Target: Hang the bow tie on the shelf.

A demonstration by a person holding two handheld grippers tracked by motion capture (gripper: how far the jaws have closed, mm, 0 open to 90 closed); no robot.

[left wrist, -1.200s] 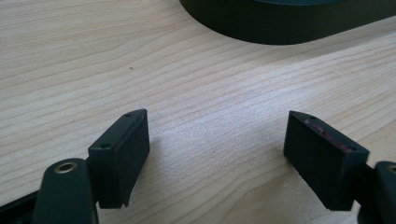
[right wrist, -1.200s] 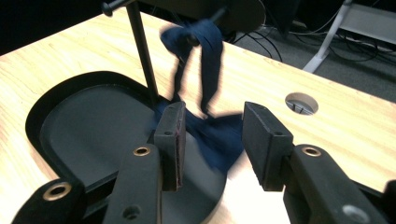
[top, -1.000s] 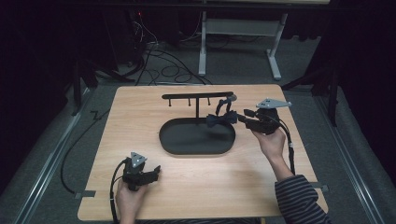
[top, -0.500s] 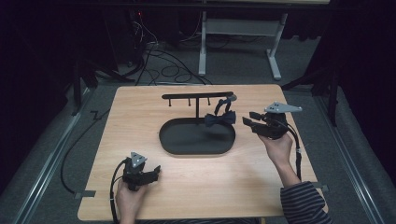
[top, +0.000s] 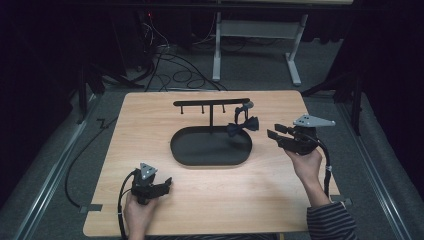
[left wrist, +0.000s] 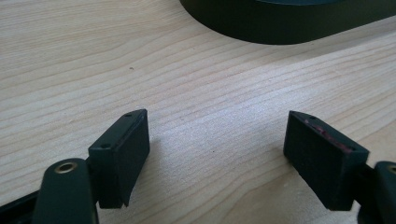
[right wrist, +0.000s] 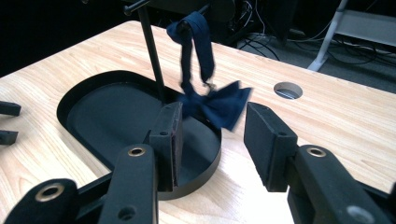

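A dark blue bow tie (top: pixel 243 124) hangs by its strap from the right end of a black T-shaped stand (top: pixel 212 103), over the stand's oval black tray (top: pixel 185 150). In the right gripper view the bow tie (right wrist: pixel 215 103) dangles just beyond the jaws, slightly blurred. My right gripper (top: pixel 274 135) is open to the right of the bow tie, apart from it, pointing left. Its jaws hold nothing (right wrist: pixel 212 135). My left gripper (top: pixel 167 183) rests low on the table near the front left, open and empty (left wrist: pixel 217 149).
The wooden table (top: pixel 150 120) has a round hole (right wrist: pixel 287 90) near its far right part. The tray's edge (left wrist: pixel 280 28) lies ahead of the left gripper. Cables and a white desk frame (top: pixel 255 30) are on the floor behind the table.
My right gripper has drawn back to the right, away from the bow tie, which now hangs free from the stand. The left gripper has not moved.
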